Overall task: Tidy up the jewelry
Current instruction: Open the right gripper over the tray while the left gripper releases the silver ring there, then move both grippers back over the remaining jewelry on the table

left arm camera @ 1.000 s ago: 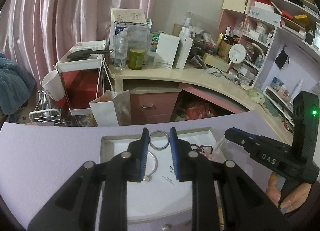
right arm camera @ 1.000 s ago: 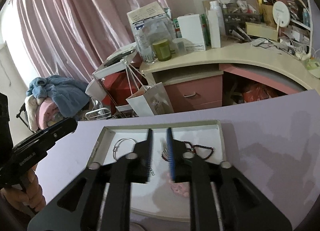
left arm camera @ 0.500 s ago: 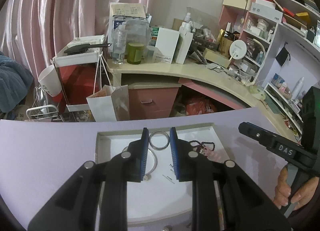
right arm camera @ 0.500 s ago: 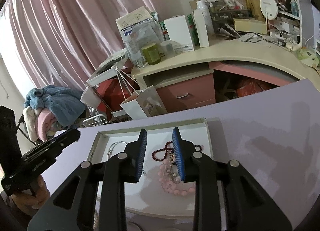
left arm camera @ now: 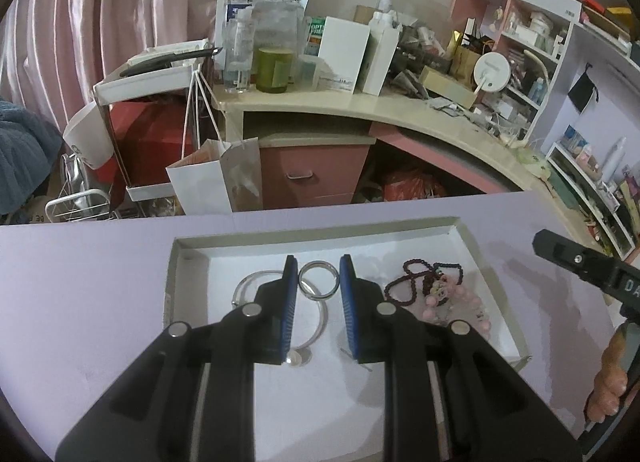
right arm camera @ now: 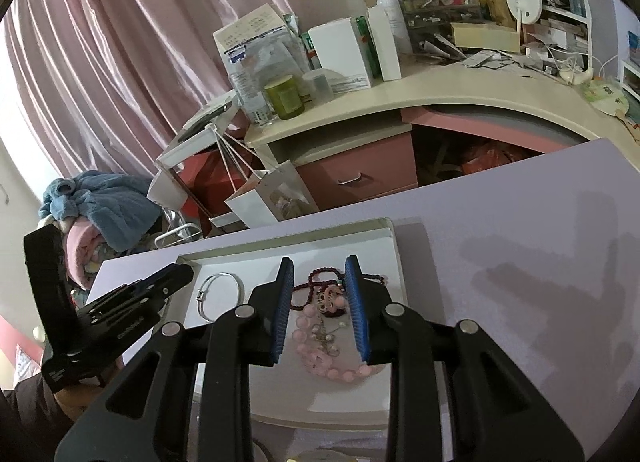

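A shallow white tray [left arm camera: 476, 258] sits on the lilac table. In it lie a thin silver bangle [left arm camera: 320, 326], a dark red bead string [left arm camera: 404, 286] and a pink bead bracelet [left arm camera: 448, 302]. My left gripper [left arm camera: 319, 274] is shut on a thick metal ring [left arm camera: 319, 280] and holds it above the tray. My right gripper [right arm camera: 319, 278] is open and empty, hovering over the pink bead bracelet [right arm camera: 320, 358] and the dark red bead string [right arm camera: 320, 274]. The silver bangle [right arm camera: 222, 294] lies to its left, and the tray's far rim [right arm camera: 288, 240] shows beyond.
The lilac table [left arm camera: 80, 282] ends at a far edge. Beyond it stand a cluttered cream desk [left arm camera: 360, 106], a white paper bag [left arm camera: 216, 178], a trolley [left arm camera: 132, 102] and shelves [left arm camera: 580, 62]. The right gripper's body [left arm camera: 592, 266] is at right, the left's body [right arm camera: 100, 318] at left.
The right gripper's jaws have opened wide over the beads and it has drawn back to the right. The left gripper has kept its hold on the ring over the tray.
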`<state>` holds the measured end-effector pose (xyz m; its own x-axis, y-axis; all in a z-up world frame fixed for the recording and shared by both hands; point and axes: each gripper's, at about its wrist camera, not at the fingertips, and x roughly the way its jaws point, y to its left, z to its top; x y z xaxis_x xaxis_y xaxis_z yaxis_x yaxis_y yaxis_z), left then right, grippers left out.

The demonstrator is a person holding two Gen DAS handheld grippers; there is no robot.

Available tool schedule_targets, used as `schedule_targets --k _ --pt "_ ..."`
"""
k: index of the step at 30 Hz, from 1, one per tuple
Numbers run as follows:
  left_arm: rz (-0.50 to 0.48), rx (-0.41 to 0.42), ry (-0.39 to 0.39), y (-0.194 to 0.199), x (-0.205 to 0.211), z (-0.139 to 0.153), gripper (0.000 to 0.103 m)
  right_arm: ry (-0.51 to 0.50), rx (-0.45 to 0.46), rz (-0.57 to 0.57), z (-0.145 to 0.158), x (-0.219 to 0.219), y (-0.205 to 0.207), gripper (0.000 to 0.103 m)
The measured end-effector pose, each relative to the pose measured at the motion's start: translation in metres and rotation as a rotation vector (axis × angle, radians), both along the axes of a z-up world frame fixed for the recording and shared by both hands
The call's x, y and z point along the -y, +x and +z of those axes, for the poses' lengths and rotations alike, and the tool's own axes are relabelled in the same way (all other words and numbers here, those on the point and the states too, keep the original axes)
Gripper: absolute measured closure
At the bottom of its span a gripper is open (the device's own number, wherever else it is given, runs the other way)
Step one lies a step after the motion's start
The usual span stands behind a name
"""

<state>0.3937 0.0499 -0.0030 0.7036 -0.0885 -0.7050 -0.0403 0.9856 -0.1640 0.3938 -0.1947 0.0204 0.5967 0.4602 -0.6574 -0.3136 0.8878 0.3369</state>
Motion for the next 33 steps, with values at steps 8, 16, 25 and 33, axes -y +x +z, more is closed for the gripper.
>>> schedule_targets --k 8,16,25,33 --pt "0.007 0.005 -0.020 -0.005 -0.004 0.003 0.069 0.005 0.002 -0.009 0.002 0.004 -0.005 0.075" --pt "0.050 0.119 -0.016 -0.042 -0.018 0.054 0.056 0.026 0.033 -0.035 0.016 0.020 -0.026 0.075" --pt "0.149 0.229 -0.011 -0.116 -0.034 0.100 0.039 0.037 0.039 0.021 0.020 0.023 -0.081 0.075" --pt "0.237 0.250 -0.008 -0.184 -0.043 0.100 0.017 -0.001 -0.004 0.180 -0.008 -0.009 -0.142 0.066"
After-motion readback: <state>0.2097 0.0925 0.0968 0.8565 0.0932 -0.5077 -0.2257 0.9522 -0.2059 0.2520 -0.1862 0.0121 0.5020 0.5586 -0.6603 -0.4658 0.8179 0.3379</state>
